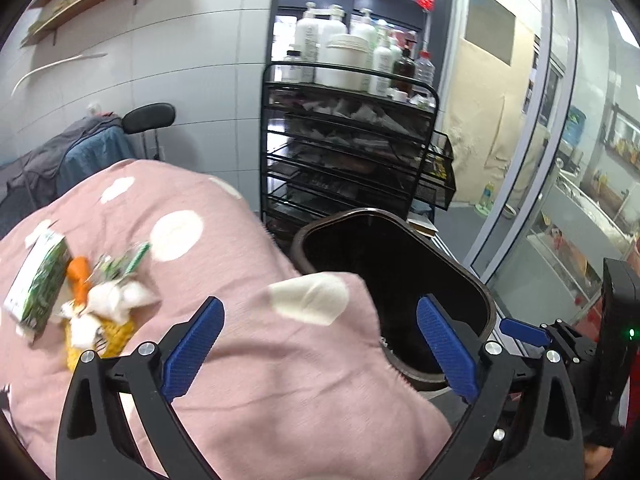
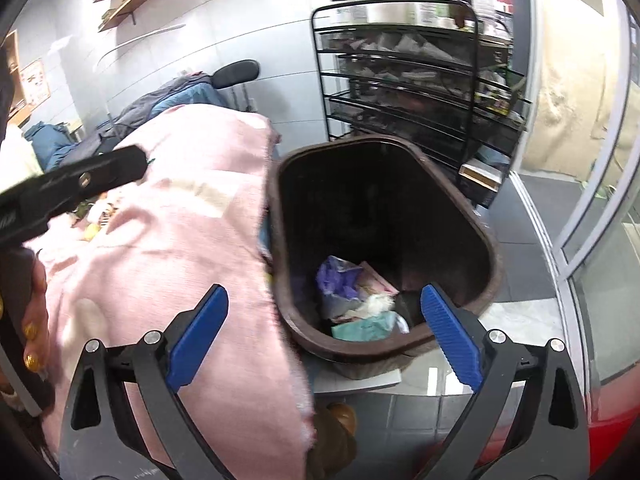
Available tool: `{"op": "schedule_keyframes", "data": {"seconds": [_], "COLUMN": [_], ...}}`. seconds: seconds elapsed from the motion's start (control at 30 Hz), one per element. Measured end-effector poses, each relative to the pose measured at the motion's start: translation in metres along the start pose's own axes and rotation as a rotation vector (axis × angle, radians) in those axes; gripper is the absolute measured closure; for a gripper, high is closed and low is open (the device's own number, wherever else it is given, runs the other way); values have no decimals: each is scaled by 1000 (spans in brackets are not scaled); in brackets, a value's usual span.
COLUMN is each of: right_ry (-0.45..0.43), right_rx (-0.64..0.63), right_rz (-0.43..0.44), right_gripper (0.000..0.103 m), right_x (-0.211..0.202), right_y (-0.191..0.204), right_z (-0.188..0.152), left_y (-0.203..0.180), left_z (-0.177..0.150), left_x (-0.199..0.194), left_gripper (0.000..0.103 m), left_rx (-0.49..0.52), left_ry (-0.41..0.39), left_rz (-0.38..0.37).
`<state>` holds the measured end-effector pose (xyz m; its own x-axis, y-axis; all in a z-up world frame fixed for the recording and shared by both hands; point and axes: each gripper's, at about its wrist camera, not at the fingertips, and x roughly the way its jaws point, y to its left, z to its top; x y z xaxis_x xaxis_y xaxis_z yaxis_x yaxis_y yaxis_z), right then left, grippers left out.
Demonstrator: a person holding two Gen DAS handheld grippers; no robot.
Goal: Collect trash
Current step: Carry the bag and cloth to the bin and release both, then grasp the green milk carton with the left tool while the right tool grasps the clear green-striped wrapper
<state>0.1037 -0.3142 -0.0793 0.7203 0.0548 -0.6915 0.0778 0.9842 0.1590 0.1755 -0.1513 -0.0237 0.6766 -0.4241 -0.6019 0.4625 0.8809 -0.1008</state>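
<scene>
Both the left gripper [image 1: 320, 344] and the right gripper [image 2: 324, 336] have their jaws spread wide with nothing between them, the right one hanging over the brown bin [image 2: 490, 248], which already holds crumpled scraps. The trash left to collect, a green carton [image 1: 38, 284], an orange piece [image 1: 80, 276] and white tissues [image 1: 116, 298], lies in a heap on the pink blanket [image 1: 248, 380]. The left gripper would do best to go for one piece, straddle it squarely and clamp without pinching blanket.

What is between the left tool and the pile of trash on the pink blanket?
Only bare pink blanket lies between the open left tool and the trash pile; this shows in the left wrist view.
</scene>
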Motion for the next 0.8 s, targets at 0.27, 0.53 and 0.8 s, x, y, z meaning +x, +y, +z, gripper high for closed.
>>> {"op": "schedule_keyframes", "data": {"seconds": [0.27,0.53,0.8], "right_ry": [3,17,90], "right_rx": [-73,-147,-181], "right_rz": [111,271,422], "right_gripper": [6,6,8], "right_x": [5,16,46], "right_y": [48,106,164], "right_z": [17,41,73], "left_y": [61,138,209], "left_z": [-20,-34,-27], "left_x": [-34,-59,-57], "left_gripper": [6,6,9], "left_rx": [-85,-148,-183], "left_ry": [-17,-3,68], "left_rz": [113,247,343]}}
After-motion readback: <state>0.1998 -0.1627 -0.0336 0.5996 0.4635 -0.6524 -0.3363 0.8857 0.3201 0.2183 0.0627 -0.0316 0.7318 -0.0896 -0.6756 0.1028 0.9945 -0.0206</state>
